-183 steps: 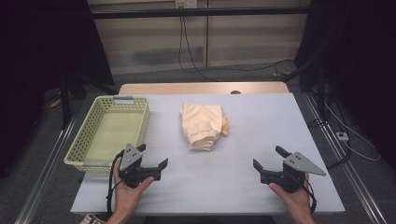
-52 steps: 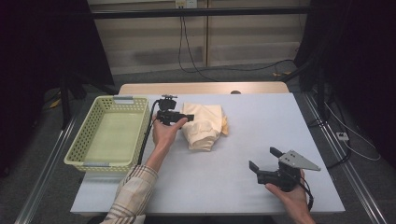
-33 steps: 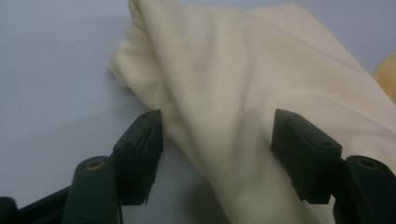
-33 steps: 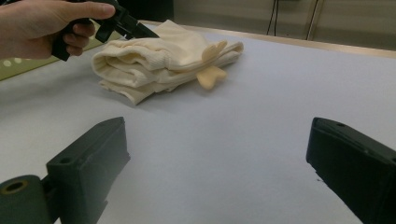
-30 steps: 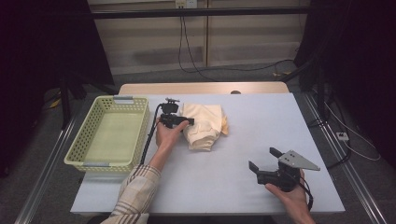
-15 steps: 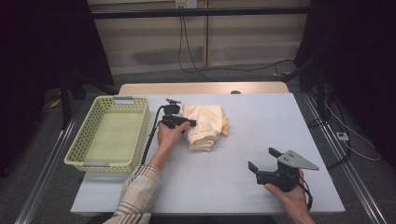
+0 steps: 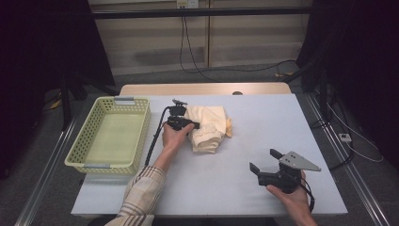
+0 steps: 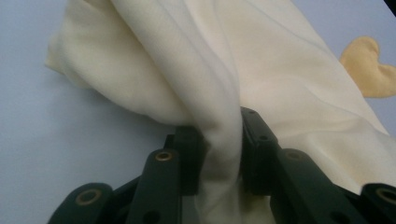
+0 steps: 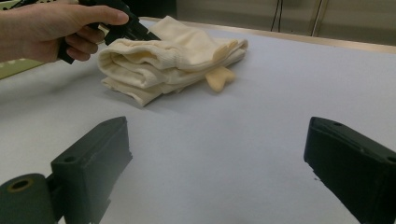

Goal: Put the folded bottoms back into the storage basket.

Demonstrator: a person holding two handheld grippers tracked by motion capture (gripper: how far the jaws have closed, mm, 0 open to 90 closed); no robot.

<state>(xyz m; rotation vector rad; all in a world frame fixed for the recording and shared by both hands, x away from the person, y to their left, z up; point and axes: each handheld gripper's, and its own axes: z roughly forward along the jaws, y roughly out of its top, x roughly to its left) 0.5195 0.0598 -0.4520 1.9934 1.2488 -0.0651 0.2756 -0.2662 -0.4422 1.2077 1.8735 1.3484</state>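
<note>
A cream folded cloth (image 7: 207, 127) lies bunched in the middle of the white table (image 7: 263, 117), with a small yellow tab (image 7: 228, 126) at its right edge. My left gripper (image 7: 194, 125) sits at the cloth's left side; its jaws have just been closing and now pinch a fold of the cloth (image 8: 224, 140) between the pads. The same cloth (image 9: 173, 56) lies ahead in the right gripper view, with the left hand (image 9: 51, 28) at its left end. My right gripper (image 7: 263, 162) rests near the table's front right, open, with nothing between its jaws (image 9: 219, 158).
A pale green plastic basket (image 7: 84, 141) stands at the table's left edge. A black cable (image 7: 155, 141) trails from the left gripper past the basket. Dark floor, rails and cables surround the table.
The left gripper's jaws closed on a fold at the cloth's left side. The hand barely shifted. The right gripper stayed in place.
</note>
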